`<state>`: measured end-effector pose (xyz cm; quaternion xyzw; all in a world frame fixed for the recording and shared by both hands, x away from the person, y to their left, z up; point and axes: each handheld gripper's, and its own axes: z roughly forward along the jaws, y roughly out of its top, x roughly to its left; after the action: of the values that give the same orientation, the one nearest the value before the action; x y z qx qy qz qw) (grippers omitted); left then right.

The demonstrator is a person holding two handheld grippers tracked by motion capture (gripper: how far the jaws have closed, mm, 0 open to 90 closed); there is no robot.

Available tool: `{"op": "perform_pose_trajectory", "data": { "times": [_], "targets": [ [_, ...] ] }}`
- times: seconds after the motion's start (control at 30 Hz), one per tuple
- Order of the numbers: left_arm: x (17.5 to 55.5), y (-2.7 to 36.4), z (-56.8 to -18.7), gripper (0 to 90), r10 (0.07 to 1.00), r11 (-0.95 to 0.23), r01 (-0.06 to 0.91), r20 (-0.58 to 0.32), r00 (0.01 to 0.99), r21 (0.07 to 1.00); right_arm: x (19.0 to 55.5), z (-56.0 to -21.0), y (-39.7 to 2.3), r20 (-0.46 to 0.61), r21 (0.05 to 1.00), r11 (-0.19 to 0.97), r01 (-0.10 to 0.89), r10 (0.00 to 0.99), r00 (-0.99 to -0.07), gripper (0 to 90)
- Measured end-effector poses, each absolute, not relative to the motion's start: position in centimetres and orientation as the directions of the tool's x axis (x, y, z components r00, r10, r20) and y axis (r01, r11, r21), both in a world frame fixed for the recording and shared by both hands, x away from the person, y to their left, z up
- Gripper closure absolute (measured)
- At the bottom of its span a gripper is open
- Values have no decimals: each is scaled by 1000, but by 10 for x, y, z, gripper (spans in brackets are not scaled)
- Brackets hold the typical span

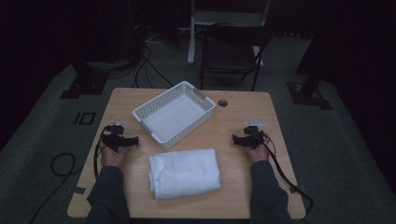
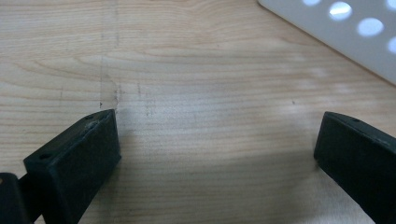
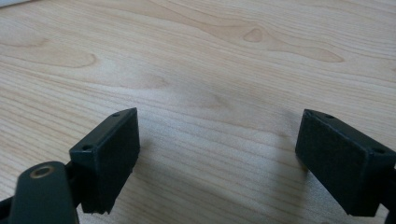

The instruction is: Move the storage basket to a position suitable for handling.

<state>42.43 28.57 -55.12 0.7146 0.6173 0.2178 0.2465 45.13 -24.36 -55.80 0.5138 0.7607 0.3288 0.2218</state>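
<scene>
A folded white towel (image 1: 185,173) lies on the wooden table (image 1: 243,112) near its front edge, between the person's two forearms. Behind it a white perforated basket (image 1: 174,113) stands at an angle with nothing in it; its corner (image 2: 341,32) appears at the top right of the left gripper view. My left gripper (image 1: 135,140) rests on the table left of the towel and points right, its jaws wide apart over bare wood (image 2: 217,140). My right gripper (image 1: 234,138) sits right of the towel and points left, open too, with bare wood (image 3: 217,144) between its jaws.
A round cable hole (image 1: 222,102) sits in the table behind the basket. A dark chair (image 1: 231,51) stands beyond the far edge. Cables trail from both grippers over the table's sides onto the dim floor.
</scene>
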Motion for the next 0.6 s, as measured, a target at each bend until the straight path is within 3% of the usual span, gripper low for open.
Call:
{"op": "perform_pose_trajectory", "data": {
  "times": [0.2,0.23,0.27,0.33,0.5,0.6],
  "targets": [
    [424,285,-548,24,986,-136,779,8,166,612,450,-558,-244,1,729,262,633,924,-382,136],
    [423,284,-547,107,985,-142,777,7,174,613,449,-558,-244,0,728,263,633,923,-384,136],
    [422,284,-546,107,983,-149,771,7,184,619,449,-558,-244,0,728,263,633,923,-384,136],
    [421,283,-545,220,980,-161,760,9,200,629,449,-558,-244,0,728,263,633,924,-383,137],
    [424,280,-547,241,985,-138,748,8,175,649,448,-558,-243,-1,731,265,629,922,-388,157],
    [423,278,-545,311,985,-135,755,7,170,641,448,-558,-243,-1,731,262,629,923,-384,158]
  ]
}}
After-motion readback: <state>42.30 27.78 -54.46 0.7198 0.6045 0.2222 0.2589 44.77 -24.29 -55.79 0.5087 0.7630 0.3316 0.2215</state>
